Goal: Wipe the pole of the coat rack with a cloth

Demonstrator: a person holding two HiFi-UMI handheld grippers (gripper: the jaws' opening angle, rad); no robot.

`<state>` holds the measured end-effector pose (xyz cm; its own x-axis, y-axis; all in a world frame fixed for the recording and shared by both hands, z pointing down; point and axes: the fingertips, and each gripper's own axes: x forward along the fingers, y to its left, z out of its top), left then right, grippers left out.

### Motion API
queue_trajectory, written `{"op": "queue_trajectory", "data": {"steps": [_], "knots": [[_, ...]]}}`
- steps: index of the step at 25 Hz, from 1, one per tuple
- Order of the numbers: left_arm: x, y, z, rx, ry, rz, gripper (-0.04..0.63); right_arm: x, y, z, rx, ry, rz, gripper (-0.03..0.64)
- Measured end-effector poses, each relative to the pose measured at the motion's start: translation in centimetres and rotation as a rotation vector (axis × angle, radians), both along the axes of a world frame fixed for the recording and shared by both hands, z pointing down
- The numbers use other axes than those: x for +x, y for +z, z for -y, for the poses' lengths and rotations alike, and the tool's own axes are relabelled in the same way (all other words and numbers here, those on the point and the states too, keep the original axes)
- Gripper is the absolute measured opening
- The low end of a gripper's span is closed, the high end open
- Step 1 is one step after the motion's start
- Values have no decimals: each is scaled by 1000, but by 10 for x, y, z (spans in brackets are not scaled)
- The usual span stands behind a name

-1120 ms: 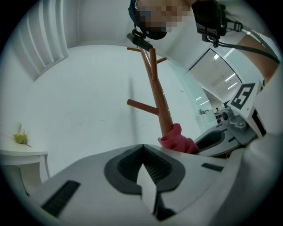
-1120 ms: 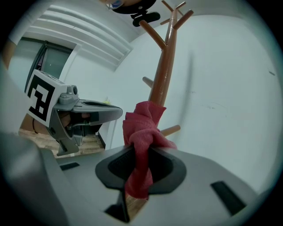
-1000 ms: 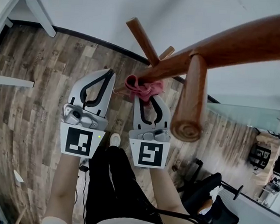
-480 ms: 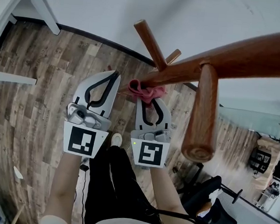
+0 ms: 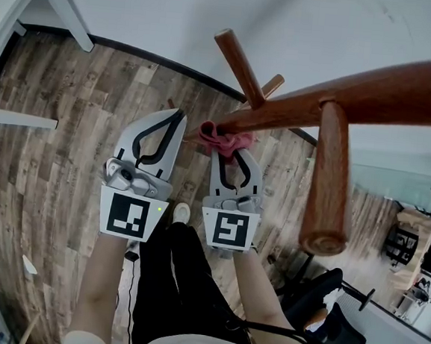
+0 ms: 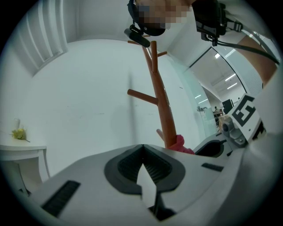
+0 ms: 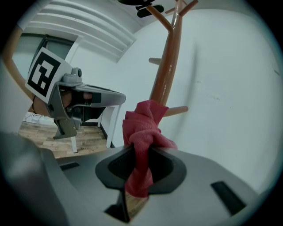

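Wiping is judged to be in hand. The red cloth (image 7: 143,132) is pinched in the closed jaws of the right gripper (image 5: 229,155) and appears to be laid against the wooden pole (image 5: 342,96) of the coat rack, below its pegs. The left gripper (image 5: 168,126) is held just beside, with its jaws together on nothing. For the next move, the cloth would need to be slid along the pole under steady pressure.

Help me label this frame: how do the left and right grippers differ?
The left gripper's tongs are shut on nothing; the right gripper's tongs are shut on the pink cloth. The right gripper holds that cloth against the pole; the left gripper hangs beside the pole, apart from it. Both carry a marker cube and point the same way.
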<state>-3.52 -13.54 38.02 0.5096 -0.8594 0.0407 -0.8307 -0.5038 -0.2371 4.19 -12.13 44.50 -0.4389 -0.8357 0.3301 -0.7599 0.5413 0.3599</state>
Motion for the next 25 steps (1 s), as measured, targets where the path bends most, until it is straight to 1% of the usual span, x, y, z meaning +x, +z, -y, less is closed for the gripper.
{"op": "queue_trajectory", "data": {"steps": [4,7,12,25], "knots": [[-1,0,-3,2,5,12,12,1,8,1,-12,0,2,84],[-6,0,-4,0,-3,11,12,2,13,1,-27,-3,-15,84],[-10,2,-7,-9,-10,5,12,4,25,-3,-101,52,22,84],[-10,9,-13,-14,5,18,12,3,42,-1,-110,37,-18,84]]}}
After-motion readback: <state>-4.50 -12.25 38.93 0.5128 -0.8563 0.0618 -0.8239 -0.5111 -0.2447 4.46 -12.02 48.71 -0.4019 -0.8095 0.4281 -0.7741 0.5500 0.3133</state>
